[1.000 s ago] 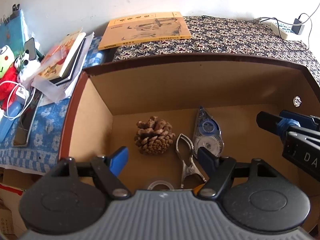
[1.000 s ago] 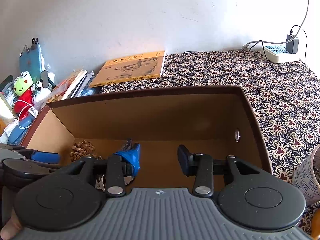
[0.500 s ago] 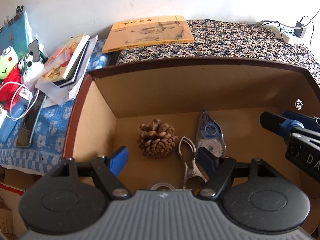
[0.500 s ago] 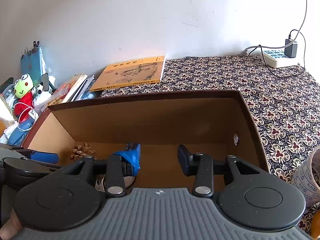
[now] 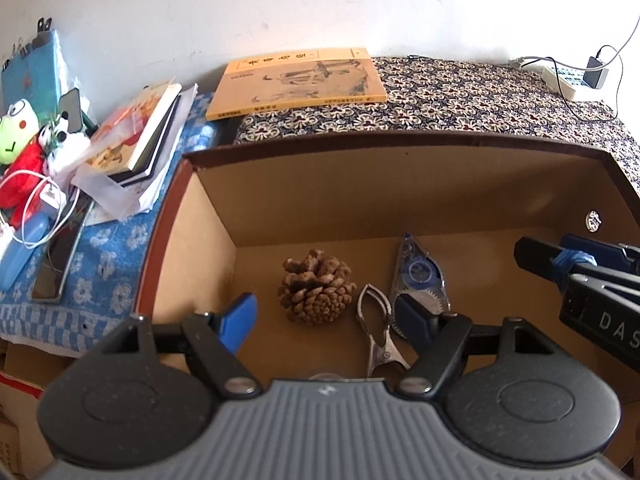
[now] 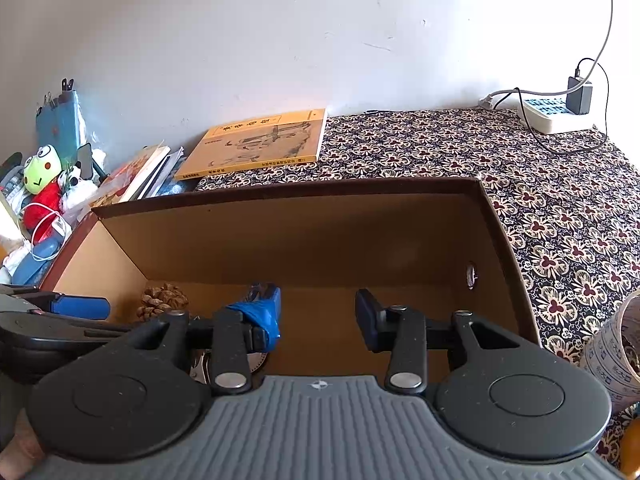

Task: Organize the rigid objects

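Left wrist | pine cone (image 5: 316,293) between open left gripper (image 5: 326,318) fingers

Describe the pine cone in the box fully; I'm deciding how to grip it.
The pine cone is brown and woody, its scales spread open, roundish and lying on its side on the cardboard box floor toward the left wall. It sits just left of the metal clip, whether touching is unclear. Neither gripper holds it. The right wrist view shows only its top.
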Motion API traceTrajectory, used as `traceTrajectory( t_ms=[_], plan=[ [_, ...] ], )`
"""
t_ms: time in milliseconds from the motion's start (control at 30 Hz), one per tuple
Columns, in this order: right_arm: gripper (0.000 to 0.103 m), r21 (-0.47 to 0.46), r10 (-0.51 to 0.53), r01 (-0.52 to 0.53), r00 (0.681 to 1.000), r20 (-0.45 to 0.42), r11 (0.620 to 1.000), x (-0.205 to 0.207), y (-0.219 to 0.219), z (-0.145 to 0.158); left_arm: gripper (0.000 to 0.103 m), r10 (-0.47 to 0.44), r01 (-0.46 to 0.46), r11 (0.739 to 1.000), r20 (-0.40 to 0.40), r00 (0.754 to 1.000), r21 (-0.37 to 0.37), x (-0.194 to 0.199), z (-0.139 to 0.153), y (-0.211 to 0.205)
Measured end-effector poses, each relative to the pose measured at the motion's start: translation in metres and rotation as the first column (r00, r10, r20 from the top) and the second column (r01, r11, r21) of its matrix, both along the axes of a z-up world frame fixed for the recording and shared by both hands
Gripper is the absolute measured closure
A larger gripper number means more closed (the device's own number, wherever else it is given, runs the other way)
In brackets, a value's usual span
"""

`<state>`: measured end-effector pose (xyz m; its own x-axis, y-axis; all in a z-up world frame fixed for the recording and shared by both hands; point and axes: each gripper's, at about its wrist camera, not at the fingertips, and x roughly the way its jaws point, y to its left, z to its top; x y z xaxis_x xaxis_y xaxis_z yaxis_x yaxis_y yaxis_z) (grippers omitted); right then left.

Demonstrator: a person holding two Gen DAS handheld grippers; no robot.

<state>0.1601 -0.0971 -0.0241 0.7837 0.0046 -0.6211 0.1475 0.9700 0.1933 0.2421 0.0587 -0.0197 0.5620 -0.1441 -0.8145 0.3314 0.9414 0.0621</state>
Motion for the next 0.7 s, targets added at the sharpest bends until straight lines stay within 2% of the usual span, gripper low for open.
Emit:
traceTrajectory(
  t_ms=[700],
  plan=[
    [0.078, 0.000, 0.003, -0.003, 0.999, 0.032, 1.000, -0.0035, 0.0019, 0.0017, 0.026, 0.006, -0.006, 1.000, 0.005, 1.000, 0.023, -0.0008, -0.0007, -0.0027]
  ],
)
